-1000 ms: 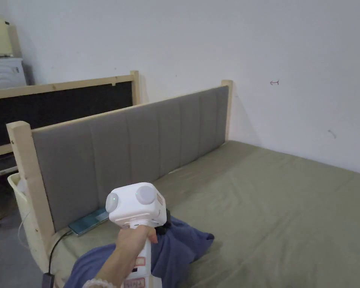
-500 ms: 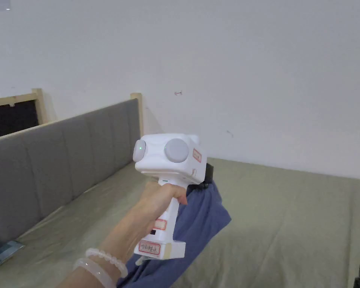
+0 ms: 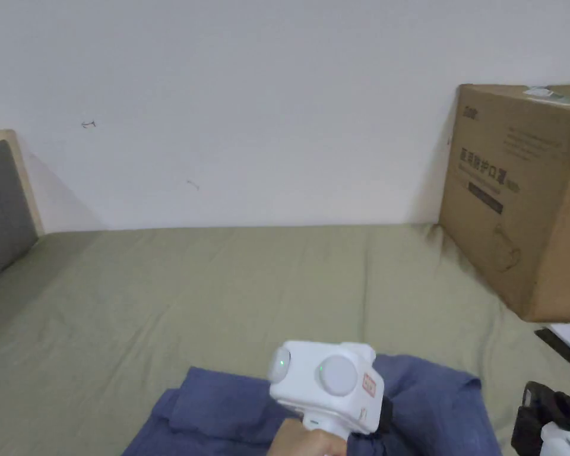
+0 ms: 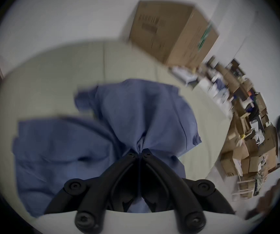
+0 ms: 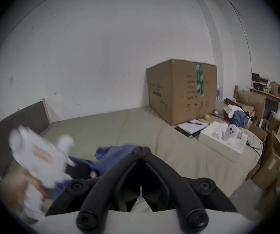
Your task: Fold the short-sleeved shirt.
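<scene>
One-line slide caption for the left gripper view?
Left gripper shut on a bunched fold of the blue shirt, over the olive bed sheet.

The short-sleeved shirt (image 4: 136, 119) is a plain blue-violet garment of soft, thin cloth, lying crumpled on the olive-green bed sheet (image 3: 248, 279). It is not folded flat: the cloth bunches into loose mounds and creases. In the left gripper view a gathered pinch of it is drawn up into radiating pleats, with one rumpled mass spreading to the left and another, with a hemmed edge, behind it. In the head view the shirt (image 3: 432, 392) lies at the near edge of the bed.
</scene>
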